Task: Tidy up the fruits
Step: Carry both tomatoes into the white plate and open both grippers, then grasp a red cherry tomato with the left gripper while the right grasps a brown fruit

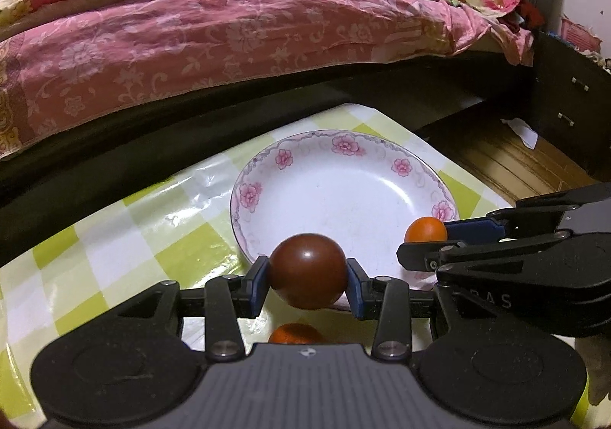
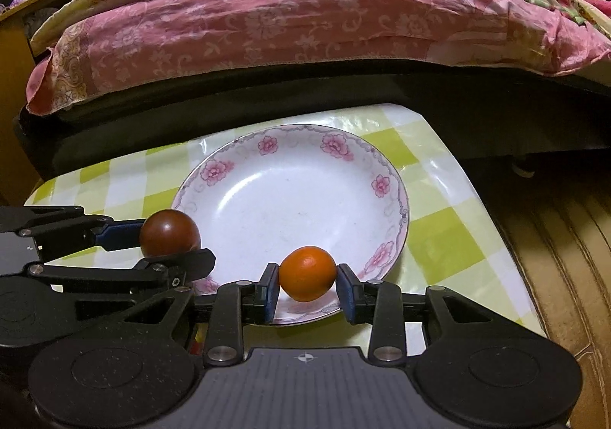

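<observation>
My left gripper reaches forward low over the near rim of the white shallow ceramic plate with pink flowers, its blue-padded fingers pinching a smooth, glossy dark reddish-brown round fruit from both sides. My right gripper comes in beside it, angled across the plate's near right edge, and its pads press on a small orange citrus fruit with a matte, faintly dimpled skin. Both fruits hang just above the plate's near rim, apart from each other; the plate's bowl is bare. In the left wrist view the right gripper's black linkages enter from the right with the orange fruit at their tip, and another orange fruit peeks out below my left fingers, mostly hidden by the gripper body, resting on the tabletop.

The plate sits on a low table covered in a shiny plastic cloth checked in lime green and white, which wrinkles and glints under the light. Behind the table stands a dark bed frame heaped with a crumpled pink floral quilt. A brown wooden floor shows to the right, with a dark drawer cabinet beyond.
</observation>
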`<state>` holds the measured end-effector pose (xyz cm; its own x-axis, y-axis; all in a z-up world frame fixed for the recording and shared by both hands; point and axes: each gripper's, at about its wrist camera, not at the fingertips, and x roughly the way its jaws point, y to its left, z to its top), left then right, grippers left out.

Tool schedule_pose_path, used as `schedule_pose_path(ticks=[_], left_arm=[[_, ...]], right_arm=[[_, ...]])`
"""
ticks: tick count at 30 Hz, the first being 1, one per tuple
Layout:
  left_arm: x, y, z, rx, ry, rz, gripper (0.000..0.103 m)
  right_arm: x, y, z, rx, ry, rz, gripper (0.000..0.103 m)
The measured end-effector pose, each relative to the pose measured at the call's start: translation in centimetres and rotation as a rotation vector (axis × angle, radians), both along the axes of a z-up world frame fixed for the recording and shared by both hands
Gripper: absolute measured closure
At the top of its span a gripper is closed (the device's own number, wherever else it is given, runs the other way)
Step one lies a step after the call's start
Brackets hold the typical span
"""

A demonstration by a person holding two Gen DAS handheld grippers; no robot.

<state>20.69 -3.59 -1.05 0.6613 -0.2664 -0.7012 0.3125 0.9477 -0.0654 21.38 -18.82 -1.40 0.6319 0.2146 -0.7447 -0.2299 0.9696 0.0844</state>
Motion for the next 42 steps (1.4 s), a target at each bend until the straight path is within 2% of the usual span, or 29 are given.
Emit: schedule_pose_path(ticks=[22,36,42], left_arm=[[-0.8,1.5,1.6,-0.026,-0.004,0.027,0.054],[-4.8,4.6,1.5,-0.014,0.043,-0.007,0.054],[-6.7,6.4,1.2,-0.007,0.065,-0.033,0.053]], right_arm=[[-1.2,-0.1,1.4,0.046,-0.036,0.003,0.061],[-4.4,0.0,1.0,0.087,0.034,0.064,0.057],[-6.9,1.0,0.3,0.096,0.074,0.156,0.057]])
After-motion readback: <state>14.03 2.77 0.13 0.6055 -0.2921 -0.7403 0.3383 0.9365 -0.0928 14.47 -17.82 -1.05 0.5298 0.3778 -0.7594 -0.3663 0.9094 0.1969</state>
